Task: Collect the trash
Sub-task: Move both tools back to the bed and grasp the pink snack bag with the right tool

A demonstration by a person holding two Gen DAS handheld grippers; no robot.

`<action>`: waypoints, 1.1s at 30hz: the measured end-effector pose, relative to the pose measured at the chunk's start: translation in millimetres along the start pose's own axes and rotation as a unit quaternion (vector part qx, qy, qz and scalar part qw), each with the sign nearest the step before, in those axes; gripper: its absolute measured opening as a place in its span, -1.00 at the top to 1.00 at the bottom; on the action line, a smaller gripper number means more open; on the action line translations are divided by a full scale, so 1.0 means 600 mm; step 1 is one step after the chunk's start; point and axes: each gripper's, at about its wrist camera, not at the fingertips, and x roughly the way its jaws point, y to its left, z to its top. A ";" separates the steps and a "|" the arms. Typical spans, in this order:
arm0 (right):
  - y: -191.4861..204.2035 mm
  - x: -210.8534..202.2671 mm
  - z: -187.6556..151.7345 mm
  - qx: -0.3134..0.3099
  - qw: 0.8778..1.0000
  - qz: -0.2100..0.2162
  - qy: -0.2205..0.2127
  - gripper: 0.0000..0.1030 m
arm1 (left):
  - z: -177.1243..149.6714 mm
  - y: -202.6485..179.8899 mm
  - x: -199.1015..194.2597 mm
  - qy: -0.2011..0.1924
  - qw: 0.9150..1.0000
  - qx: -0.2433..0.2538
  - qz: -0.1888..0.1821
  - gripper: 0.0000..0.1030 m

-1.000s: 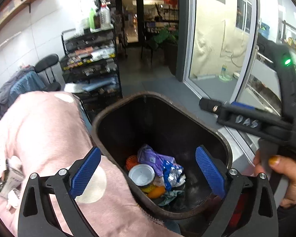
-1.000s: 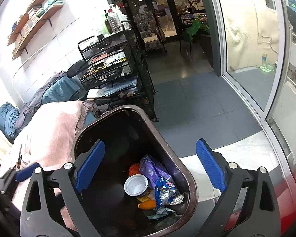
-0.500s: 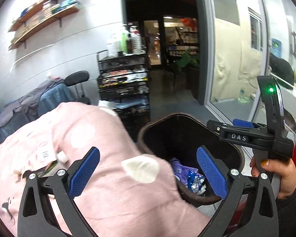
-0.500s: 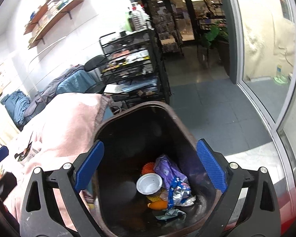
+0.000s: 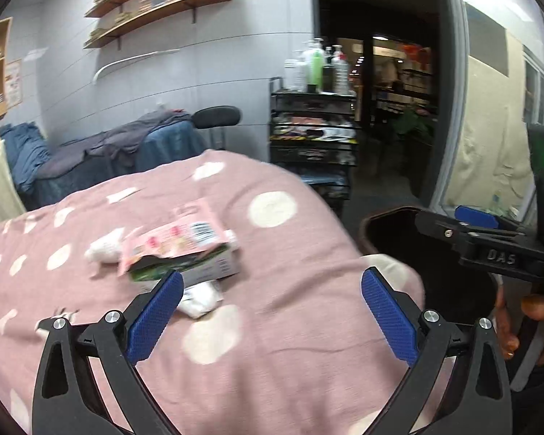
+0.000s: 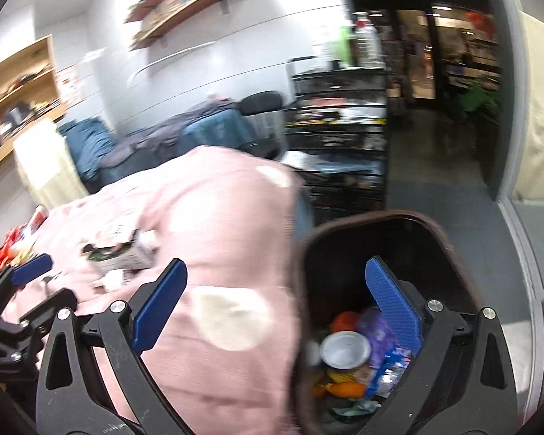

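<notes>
The left gripper (image 5: 272, 301) is held wide apart and empty above a pink polka-dot blanket (image 5: 279, 326). Ahead of it and toward its left finger, a small pile of trash is seen on the blanket: a pink wrapper (image 5: 174, 235) lies over a green-and-white carton (image 5: 199, 268), with a crumpled white tissue (image 5: 103, 248) just beside them on the left and a white packet (image 5: 199, 299) touching the carton's near edge, right by the left blue pad (image 5: 152, 317). Nothing is gripped between the pads.

The right gripper (image 6: 275, 311) is likewise spread wide and empty. Its right finger is positioned over the mouth of a dark brown bin (image 6: 449, 253), which stands against the blanket's edge; its left finger is over the blanket. Inside the bin, a white round lid (image 6: 344, 349), a purple wrapper (image 6: 379, 330), orange items (image 6: 344, 320) and a blue foil packet (image 6: 391, 366) are collected at the bottom. In the left wrist view, the right gripper's body is seen held by a hand (image 5: 540, 326) above the bin. The carton pile is seen well to the left of the bin.
</notes>
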 end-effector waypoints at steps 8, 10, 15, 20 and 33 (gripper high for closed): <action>0.128 0.051 0.013 -0.073 0.995 0.065 0.038 -0.89 | -0.038 0.112 -0.010 0.023 0.997 -0.049 0.064 -0.90; 0.156 0.066 0.014 -0.090 0.992 0.076 0.049 -0.89 | -0.051 0.139 -0.010 0.032 0.995 -0.059 0.073 -0.89; 0.220 0.107 0.018 -0.129 0.984 0.099 0.075 -0.89 | -0.066 0.196 -0.010 0.050 0.992 -0.098 0.068 -0.89; 0.300 0.150 0.015 -0.213 0.968 0.095 0.089 -0.89 | -0.073 0.223 -0.016 0.053 0.988 -0.119 0.079 -0.89; 0.446 0.250 0.006 -0.353 0.928 0.057 0.106 -0.86 | -0.088 0.252 -0.008 0.067 0.982 -0.170 0.054 -0.89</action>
